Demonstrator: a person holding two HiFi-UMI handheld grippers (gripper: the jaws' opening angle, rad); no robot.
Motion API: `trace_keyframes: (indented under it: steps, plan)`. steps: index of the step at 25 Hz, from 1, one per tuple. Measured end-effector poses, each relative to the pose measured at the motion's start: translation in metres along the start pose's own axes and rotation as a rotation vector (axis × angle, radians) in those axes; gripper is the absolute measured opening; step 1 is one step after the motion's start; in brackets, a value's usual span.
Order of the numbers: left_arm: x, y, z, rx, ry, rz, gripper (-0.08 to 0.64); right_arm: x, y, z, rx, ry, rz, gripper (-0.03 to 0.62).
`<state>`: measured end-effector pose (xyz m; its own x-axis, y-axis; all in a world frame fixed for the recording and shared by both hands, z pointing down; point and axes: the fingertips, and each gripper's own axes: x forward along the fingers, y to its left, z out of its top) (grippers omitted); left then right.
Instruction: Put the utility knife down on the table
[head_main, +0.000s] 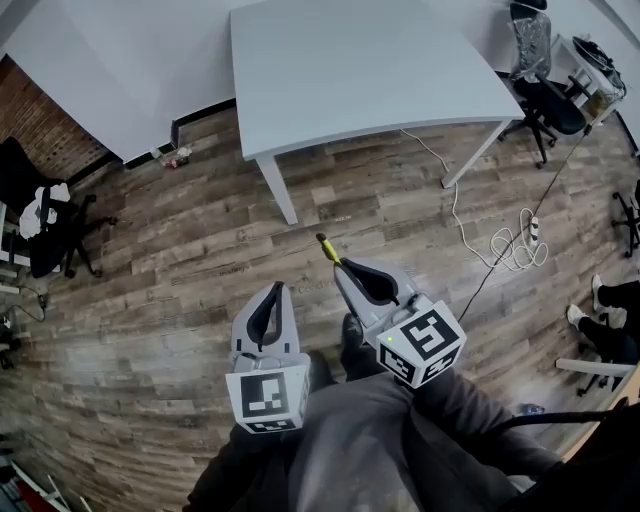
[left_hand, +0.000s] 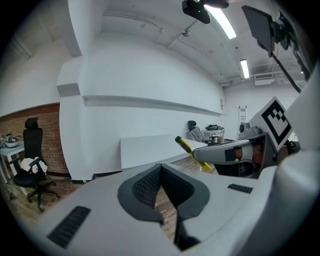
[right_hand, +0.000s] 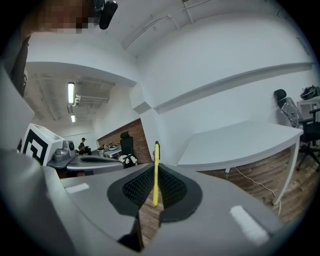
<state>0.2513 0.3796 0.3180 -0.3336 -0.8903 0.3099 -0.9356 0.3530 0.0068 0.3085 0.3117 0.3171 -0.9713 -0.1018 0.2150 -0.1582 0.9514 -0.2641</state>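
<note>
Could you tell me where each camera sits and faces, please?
Head view: on the person's head, steeply down at floor and white table; left gripper, right gripper, legs show.
Left gripper view: on the left gripper, along its shut, empty jaws toward the table; right gripper at right.
Right gripper view: along jaws shut on the utility knife; left gripper at left.
All three share table and utility knife.

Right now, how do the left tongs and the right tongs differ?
The right tongs are shut on a yellow utility knife; the left tongs are shut on nothing. The right tongs reach nearer the white table than the left tongs. Both hang over the floor.
</note>
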Motion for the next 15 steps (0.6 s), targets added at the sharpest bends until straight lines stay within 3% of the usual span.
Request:
trace_keyframes:
  steps: [9,15]
  plan:
    - [0.052,-0.030,0.019,0.045,0.032,-0.004,0.003,0.009,-0.053,0.017,0.028,-0.027,0.035,0.023]
    - [0.068,-0.022,0.028,0.046,0.024,0.017,0.003,0.025,-0.065,0.026,0.038,-0.030,0.053,0.023]
